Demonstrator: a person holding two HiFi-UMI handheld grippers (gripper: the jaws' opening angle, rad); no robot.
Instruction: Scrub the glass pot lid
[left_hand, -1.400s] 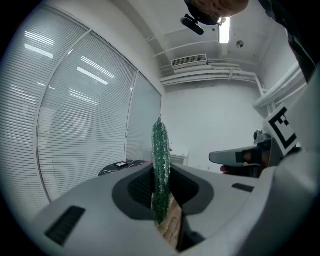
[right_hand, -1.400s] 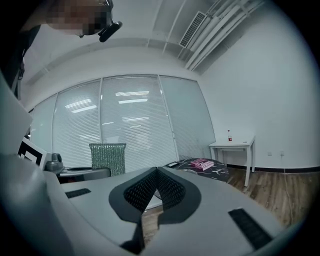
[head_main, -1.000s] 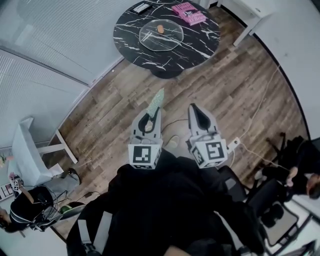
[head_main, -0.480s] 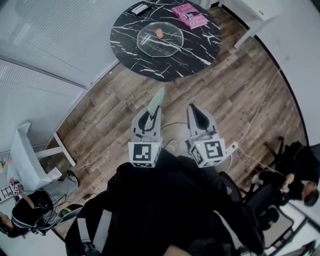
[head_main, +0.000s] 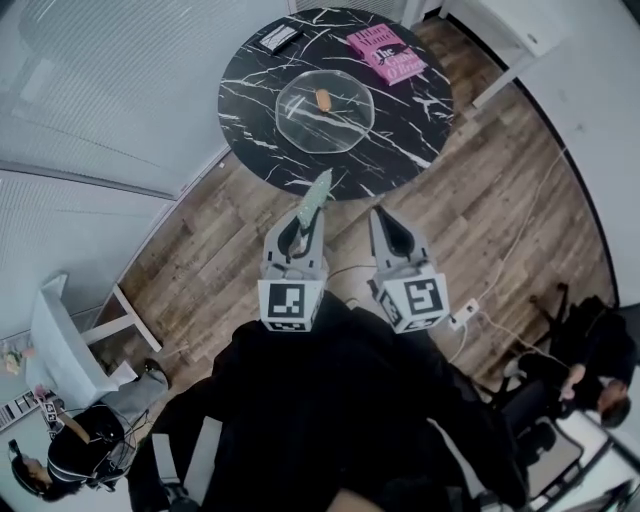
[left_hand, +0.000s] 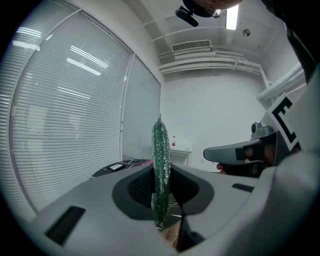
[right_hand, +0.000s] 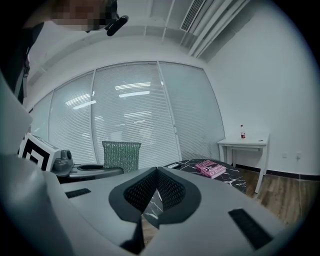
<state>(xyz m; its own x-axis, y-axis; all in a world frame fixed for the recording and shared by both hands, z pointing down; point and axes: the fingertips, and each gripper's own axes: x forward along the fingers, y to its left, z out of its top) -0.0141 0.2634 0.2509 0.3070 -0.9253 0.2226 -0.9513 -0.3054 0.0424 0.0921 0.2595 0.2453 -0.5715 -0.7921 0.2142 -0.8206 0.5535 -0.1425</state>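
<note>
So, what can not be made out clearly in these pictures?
Glass pot lid: small in head view; in the gripper views, left gripper and right gripper bodies block it.
Dark flat item on the table: too small to identify, head view.
Pink book: title too small, head view.

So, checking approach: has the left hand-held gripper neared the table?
Yes. The left hand-held gripper moved toward the table; its green scrubber now overlaps the rim.

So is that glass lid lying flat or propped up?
Flat: the glass lid rests knob-up on the black table, its whole round rim showing.
</note>
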